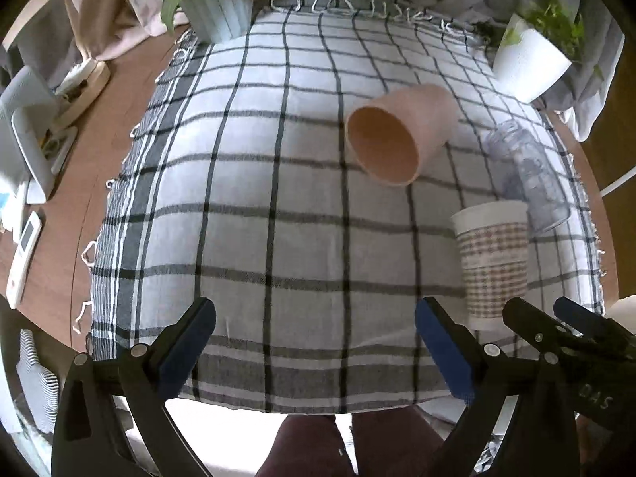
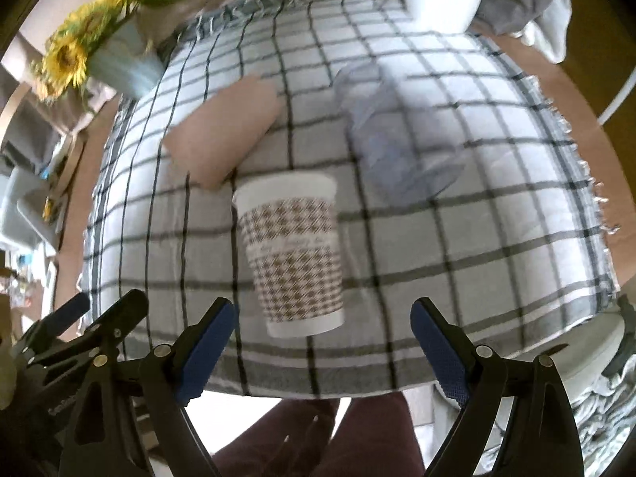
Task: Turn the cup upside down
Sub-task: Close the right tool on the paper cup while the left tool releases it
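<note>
A white paper cup with a brown houndstooth pattern point(image 1: 493, 262) stands mouth-up near the front right of the checked cloth point(image 1: 278, 198); it also shows in the right wrist view point(image 2: 294, 254). A pink cup point(image 1: 397, 135) lies on its side, mouth toward me, also in the right wrist view point(image 2: 222, 135). A clear plastic cup point(image 1: 528, 175) lies on its side at the right, blurred in the right wrist view point(image 2: 397, 135). My left gripper point(image 1: 314, 342) is open and empty at the cloth's front edge. My right gripper point(image 2: 322, 342) is open, just in front of the paper cup.
A pale blue vase with sunflowers point(image 1: 214, 4) stands at the back left and a white plant pot point(image 1: 528, 59) at the back right. A remote point(image 1: 24, 258) and white devices lie on the wooden table point(image 1: 103, 127) at the left. My legs show below the table edge.
</note>
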